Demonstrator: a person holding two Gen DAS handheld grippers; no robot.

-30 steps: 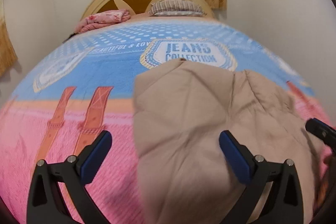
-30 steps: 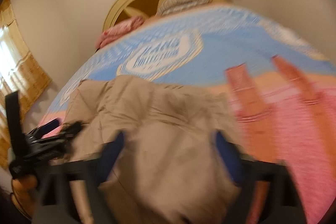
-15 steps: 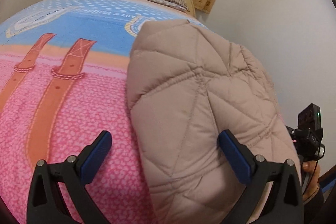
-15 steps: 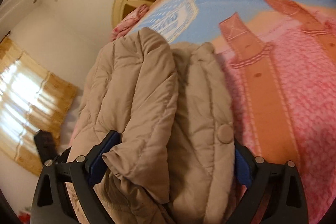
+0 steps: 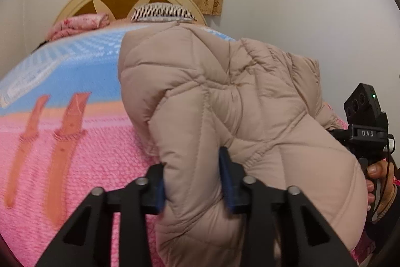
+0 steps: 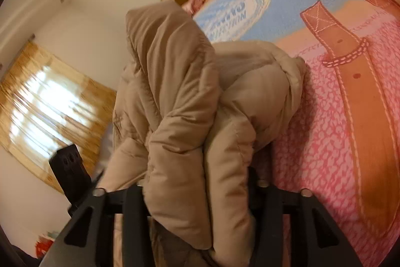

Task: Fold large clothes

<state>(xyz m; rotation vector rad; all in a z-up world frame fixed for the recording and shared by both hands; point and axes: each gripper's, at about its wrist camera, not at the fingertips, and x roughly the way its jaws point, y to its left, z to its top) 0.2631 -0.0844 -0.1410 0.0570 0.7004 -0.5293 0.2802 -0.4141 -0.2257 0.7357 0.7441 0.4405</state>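
Both grippers, left gripper [image 5: 192, 182] and right gripper [image 6: 200, 189], have just closed, pinching folds of the beige puffer jacket [image 5: 225, 96] on the bedspread [image 5: 75, 81].

"DAS" on the black right tongs [image 5: 364, 134]; mirrored, unreadable lettering on the bedspread [image 6: 275, 24].

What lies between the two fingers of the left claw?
A thick fold of the beige puffer jacket, pinched by the left claw, seen in the left wrist view.

A beige quilted puffer jacket [image 5: 225, 104] lies bunched and partly folded on the bed, its padded layers doubled over into thick folds, its near edge pinched up in two places.
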